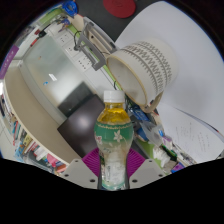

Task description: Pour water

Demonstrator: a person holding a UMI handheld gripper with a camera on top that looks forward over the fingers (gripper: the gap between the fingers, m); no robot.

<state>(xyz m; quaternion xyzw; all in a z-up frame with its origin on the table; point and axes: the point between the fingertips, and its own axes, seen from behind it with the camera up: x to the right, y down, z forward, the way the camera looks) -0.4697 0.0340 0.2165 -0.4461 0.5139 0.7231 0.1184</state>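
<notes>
A clear plastic bottle with a yellow cap and a green label stands between my fingers, and both magenta pads press on its lower body. My gripper is shut on it and holds it up, tilted with the scene. Just beyond the bottle's cap a white paper cup with a wavy ribbed sleeve shows its open mouth toward the bottle. The cup lies near a white table surface. No water is seen leaving the bottle; the cap is on.
A dark rectangular object lies on a pale desk beyond the left finger. Coloured clutter lines the left side. More small items stand far beyond the cup.
</notes>
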